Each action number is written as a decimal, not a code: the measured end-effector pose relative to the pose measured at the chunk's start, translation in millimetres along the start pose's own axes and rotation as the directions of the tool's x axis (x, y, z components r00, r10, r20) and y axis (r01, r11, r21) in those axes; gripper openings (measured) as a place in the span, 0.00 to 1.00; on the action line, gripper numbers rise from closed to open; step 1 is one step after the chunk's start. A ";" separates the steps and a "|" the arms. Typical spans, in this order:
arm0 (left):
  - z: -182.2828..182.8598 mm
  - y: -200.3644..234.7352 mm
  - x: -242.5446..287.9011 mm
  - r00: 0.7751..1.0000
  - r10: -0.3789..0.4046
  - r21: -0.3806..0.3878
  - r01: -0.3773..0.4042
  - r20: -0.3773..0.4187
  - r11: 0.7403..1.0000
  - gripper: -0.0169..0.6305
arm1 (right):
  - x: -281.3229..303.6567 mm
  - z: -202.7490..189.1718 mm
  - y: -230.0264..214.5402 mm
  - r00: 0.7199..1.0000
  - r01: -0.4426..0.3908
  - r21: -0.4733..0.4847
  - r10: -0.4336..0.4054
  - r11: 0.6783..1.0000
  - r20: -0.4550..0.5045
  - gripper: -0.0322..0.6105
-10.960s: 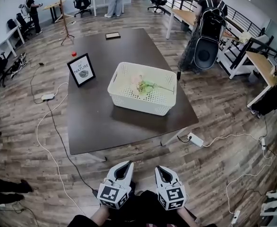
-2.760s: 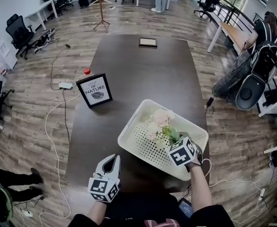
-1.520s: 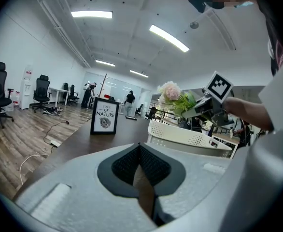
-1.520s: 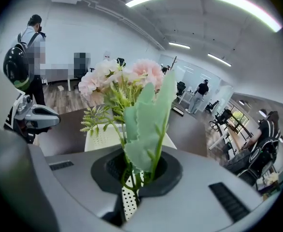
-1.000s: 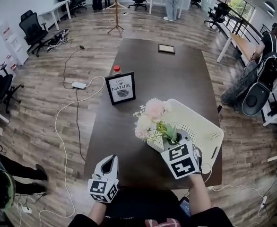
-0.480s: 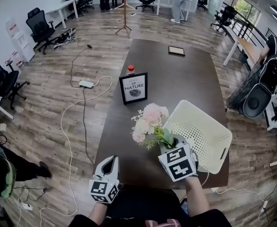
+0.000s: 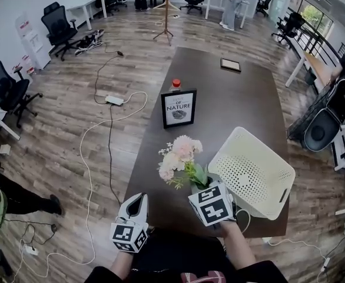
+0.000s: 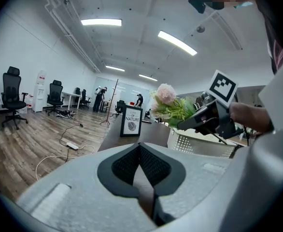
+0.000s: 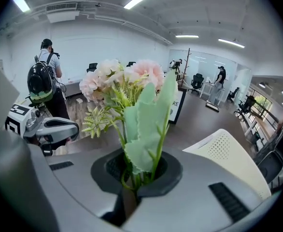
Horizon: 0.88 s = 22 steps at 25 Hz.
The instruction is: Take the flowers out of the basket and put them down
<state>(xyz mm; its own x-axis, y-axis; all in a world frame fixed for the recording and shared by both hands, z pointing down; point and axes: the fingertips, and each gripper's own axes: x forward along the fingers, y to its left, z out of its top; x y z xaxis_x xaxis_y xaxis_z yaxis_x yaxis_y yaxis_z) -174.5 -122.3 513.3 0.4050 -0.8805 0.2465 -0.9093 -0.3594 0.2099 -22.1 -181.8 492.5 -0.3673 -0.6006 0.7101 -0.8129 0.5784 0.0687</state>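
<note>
Pink and cream blooms on green stems: the flowers [image 7: 180,158] are out of the basket [image 7: 261,152] and carried above the dark table [image 7: 219,93], just left of the basket and not touching it.

Right gripper [image 7: 201,186]: its jaws are pressed together on the bundle of stems low down, with a pale green leaf wedged in the same pinch. The heads stand up and away from me, over the table's near part.

Left gripper [image 7: 138,199]: its jaws are closed tip to tip with nothing between them. It hangs off the table's near edge, apart from the bouquet.

White perforated basket: it sits on the table near the right corner closest to me, and from here I see nothing left in it. A framed sign [image 7: 179,108] stands farther up the table, with a small red object [image 7: 175,82] behind it.

Step in hand, as I judge it: lowering the bouquet to the tabletop, so the task is most of the way done.

Hazards, as I judge them:
(a) The grip sits on thin stems and a soft leaf, so the top-heavy heads may pivot or slide through the pinch if I tilt sharply.
(b) If I open the jaws while the bouquet is high, it may bounce and roll toward the near edge, which lies close beneath my hand.
(c) If I set it down too far forward, the blooms may knock the sign over.
(d) If I swing right, the stems may catch the basket wall.
</note>
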 end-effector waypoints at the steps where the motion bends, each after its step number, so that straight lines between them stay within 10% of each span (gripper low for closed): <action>1: 0.5 1.5 -0.4 1.000 0.003 -0.001 -0.003 0.002 1.000 0.04 | 4.0 -1.9 3.1 1.000 -0.004 0.006 0.004 1.000 -0.008 0.09; 22: 1.1 13.8 -10.4 0.998 0.055 -0.016 -0.055 0.022 0.998 0.04 | 60.0 -47.1 37.8 0.992 -0.032 0.018 0.034 0.999 -0.124 0.09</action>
<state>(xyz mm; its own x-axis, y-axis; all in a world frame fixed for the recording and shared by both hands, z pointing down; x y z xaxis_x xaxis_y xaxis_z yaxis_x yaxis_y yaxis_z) -191.4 -118.4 512.6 0.3518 -0.9056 0.2368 -0.9285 -0.3057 0.2107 -53.5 -170.0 570.7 -0.3360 -0.5076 0.7933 -0.8086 0.5874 0.0334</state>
